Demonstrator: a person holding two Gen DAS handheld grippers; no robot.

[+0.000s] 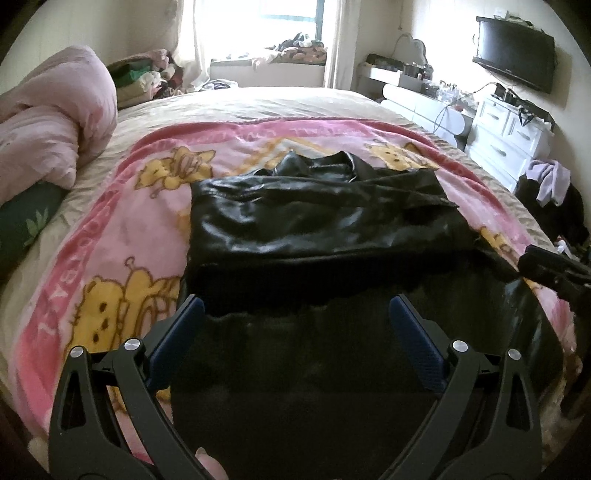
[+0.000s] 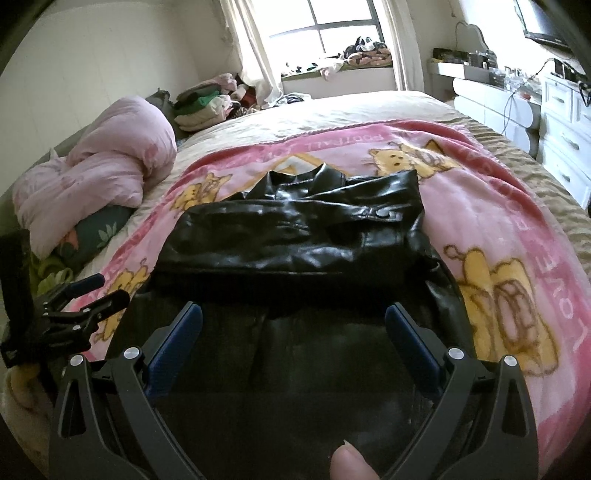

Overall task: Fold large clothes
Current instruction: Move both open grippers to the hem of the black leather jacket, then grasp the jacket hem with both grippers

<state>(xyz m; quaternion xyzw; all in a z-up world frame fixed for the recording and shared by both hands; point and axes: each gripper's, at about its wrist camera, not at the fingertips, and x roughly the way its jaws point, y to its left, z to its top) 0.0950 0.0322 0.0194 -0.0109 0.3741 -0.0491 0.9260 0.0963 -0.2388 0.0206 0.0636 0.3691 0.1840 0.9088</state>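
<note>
Left gripper [image 1: 295,308]: jaws spread wide, empty, over the jacket's near hem.
Right gripper [image 2: 293,314]: likewise agape, holding nothing.
Black leather jacket [image 1: 317,218]: centred on the pink cartoon blanket [image 1: 122,229], partly folded (collar at far end).
Pink duvet [image 2: 99,177]: bunched left of the jacket.
Window [image 2: 332,29]: beyond the jacket.

Your glossy black jacket [image 1: 314,221] lies on a pink blanket [image 1: 122,229] printed with yellow cartoon bears. Beside you, a pale pink quilt [image 2: 99,184]; beneath it, a dark green leaf-print pillow [image 2: 96,236].
</note>
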